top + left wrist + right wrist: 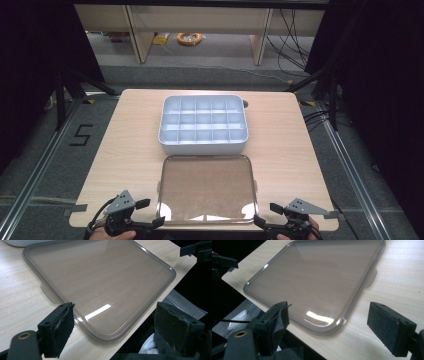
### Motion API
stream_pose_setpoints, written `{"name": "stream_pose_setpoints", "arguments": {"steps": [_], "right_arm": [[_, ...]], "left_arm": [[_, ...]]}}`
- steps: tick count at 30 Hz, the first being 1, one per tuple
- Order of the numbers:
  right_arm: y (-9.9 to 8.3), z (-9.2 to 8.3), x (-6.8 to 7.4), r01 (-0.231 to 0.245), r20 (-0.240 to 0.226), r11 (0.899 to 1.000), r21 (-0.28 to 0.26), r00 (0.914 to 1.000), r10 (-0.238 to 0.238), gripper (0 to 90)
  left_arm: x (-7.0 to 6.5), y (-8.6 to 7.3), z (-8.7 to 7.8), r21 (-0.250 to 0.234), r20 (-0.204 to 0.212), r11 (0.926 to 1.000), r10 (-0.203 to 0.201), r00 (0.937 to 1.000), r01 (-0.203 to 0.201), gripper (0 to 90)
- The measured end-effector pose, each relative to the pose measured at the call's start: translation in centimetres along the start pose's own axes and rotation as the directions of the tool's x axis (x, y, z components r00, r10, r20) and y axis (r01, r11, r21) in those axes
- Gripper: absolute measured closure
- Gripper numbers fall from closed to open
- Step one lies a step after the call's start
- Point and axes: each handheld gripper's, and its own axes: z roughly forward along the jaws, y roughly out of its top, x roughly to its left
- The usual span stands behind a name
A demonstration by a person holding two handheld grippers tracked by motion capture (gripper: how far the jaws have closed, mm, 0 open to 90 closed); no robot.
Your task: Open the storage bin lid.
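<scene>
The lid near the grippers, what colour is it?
The lid is see-through smoky grey-brown, clearest in the left gripper view.

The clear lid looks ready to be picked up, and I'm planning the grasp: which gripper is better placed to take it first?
Roughly even. Left gripper and right gripper are both open, each beside a near corner of the clear lid; a two-handed lift looks likeliest.

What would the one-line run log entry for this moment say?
left gripper: open, at lid's near left corner | right gripper: open, at near right corner | clear lid: flat on table | compartment box: uncovered, behind lid
</scene>
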Motion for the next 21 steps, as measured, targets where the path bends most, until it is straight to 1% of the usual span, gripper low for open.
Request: {"name": "stream_pose_setpoints", "arguments": {"steps": [1, 2, 4, 5, 8, 9, 10, 12, 13, 16, 17, 18, 20, 21], "right_arm": [[-0.08, 0.05, -0.04, 0.01, 0.0, 1.0, -0.01, 1.0, -0.01, 18.4], [-0.13, 0.11, 0.08, -0.006, 0.006, 1.0, -0.006, 1.0, 0.006, 18.5], [-0.13, 0.1, 0.04, 0.001, 0.004, 1.0, -0.009, 1.0, -0.001, 18.5], [-0.15, 0.03, 0.3, -0.038, -0.009, 0.999, 0.003, 0.9992, 0.038, 18.6], [-0.17, 0.08, 0.26, -0.037, -0.008, 0.999, 0.002, 0.9993, 0.037, 18.7], [-0.16, 0.1, 0.21, -0.029, -0.006, 1.0, 0.0, 0.9996, 0.029, 18.7], [-0.11, 0.09, -0.05, 0.014, 0.007, 1.0, -0.006, 0.9999, -0.014, 18.7], [-0.13, 0.2, 0.0, 0.01, 0.0, 1.0, -0.01, 0.9999, -0.01, 18.7], [-0.12, 0.14, 0.0, 0.015, 0.001, 1.0, 0.008, 0.9999, -0.015, 18.8], [-0.1, 0.13, -0.02, 0.022, 0.006, 1.0, 0.004, 0.9997, -0.022, 18.8], [-0.12, 0.19, 0.02, 0.009, -0.009, 1.0, 0.003, 0.9999, -0.009, 18.8], [-0.11, 0.17, 0.07, -0.001, -0.012, 1.0, 0.013, 0.9999, 0.001, 18.8], [-0.12, 0.18, 0.03, 0.002, -0.011, 1.0, 0.011, 0.9999, -0.002, 18.9], [-0.1, 0.14, 0.08, -0.006, -0.012, 1.0, 0.015, 0.9999, 0.006, 18.9]], "left_arm": [[-0.03, -0.04, 0.05, -0.005, -0.004, 1.0, 0.0, 1.0, 0.0, 16.0], [0.04, -0.03, 0.06, 0.003, 0.003, 1.0, -0.001, 1.0, 0.001, 16.0], [0.05, -0.04, 0.08, 0.003, 0.002, 1.0, -0.002, 1.0, 0.002, 16.0], [0.02, -0.03, 0.06, 0.003, 0.002, 1.0, -0.005, 1.0, 0.005, 16.0], [0.04, 0.0, 0.01, 0.003, 0.0, 1.0, -0.004, 1.0, 0.004, 16.0], [0.05, 0.01, 0.01, 0.002, 0.001, 1.0, -0.005, 1.0, 0.005, 16.0], [0.05, 0.0, 0.01, 0.002, 0.001, 1.0, -0.004, 1.0, 0.004, 16.0], [0.04, -0.01, 0.04, 0.002, 0.002, 1.0, -0.005, 1.0, 0.005, 16.0], [0.03, -0.01, 0.04, 0.002, 0.002, 1.0, -0.005, 1.0, 0.005, 16.0], [0.04, 0.0, 0.04, 0.004, 0.002, 1.0, -0.005, 1.0, 0.005, 16.0], [0.04, 0.0, 0.03, 0.004, 0.001, 1.0, -0.008, 1.0, 0.008, 16.0], [0.01, -0.03, 0.09, -0.006, -0.005, 0.9999, -0.01, 0.9999, 0.009, 16.0], [0.06, -0.02, 0.08, 0.0, 0.001, 0.9999, -0.011, 0.9999, 0.011, 16.0], [0.07, -0.02, 0.08, 0.0, 0.001, 1.0, -0.008, 1.0, 0.008, 16.0]]}}
